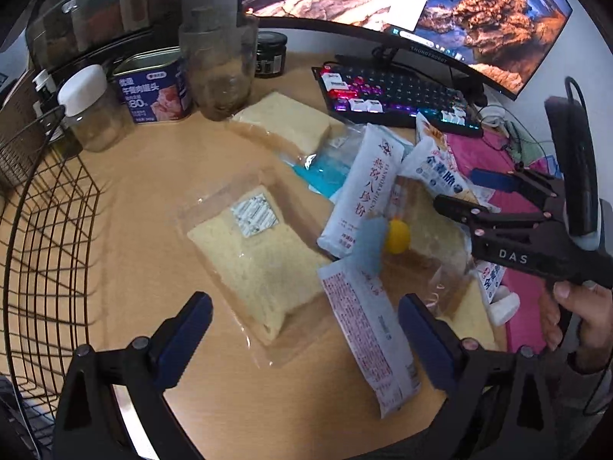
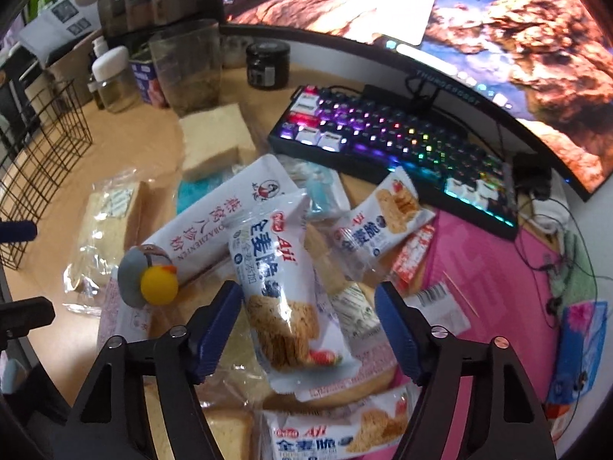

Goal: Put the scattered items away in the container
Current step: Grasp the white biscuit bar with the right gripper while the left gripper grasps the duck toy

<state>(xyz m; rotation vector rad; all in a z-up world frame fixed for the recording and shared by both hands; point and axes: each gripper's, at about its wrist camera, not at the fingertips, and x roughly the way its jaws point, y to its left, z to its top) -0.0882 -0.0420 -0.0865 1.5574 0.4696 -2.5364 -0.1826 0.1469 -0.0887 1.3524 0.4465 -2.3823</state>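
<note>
Between my right gripper's spread fingers lies one of three wheat-crisp packets, untouched, while my left gripper gapes beside the black wire basket, nothing visible inside it.

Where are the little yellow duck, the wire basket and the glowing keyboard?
Yellow duck (image 2: 159, 285): right wrist view, on its round yellow body.
Wire basket (image 1: 46, 230): left wrist view, on its black wire wall.
Glowing keyboard (image 2: 390, 134): right wrist view, on the lit keys in its middle.
</note>
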